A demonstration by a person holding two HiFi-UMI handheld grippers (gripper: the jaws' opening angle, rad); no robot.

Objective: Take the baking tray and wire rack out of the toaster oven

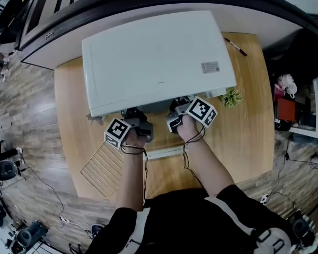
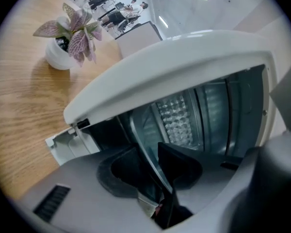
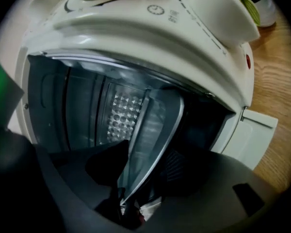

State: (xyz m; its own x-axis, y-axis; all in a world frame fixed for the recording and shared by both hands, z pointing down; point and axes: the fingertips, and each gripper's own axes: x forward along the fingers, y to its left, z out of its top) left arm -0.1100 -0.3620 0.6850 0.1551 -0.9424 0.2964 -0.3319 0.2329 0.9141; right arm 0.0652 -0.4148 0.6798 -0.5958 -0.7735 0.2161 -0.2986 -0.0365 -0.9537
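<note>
Head view: oven point(image 1: 159, 57) at 12 o'clock, both tools at its mouth. Tray point(image 3: 150, 125) sits inside, front rim running 9-to-3. Left gripper point(image 2: 153, 164) & right gripper point(image 3: 136, 174) each straddle that rim, jaws part-closed, prob. not pinching yet; pull goes toward 6.

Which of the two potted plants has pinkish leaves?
The pink-veined plant in the left gripper view; the green plant at the toaster oven's right has none.
</note>
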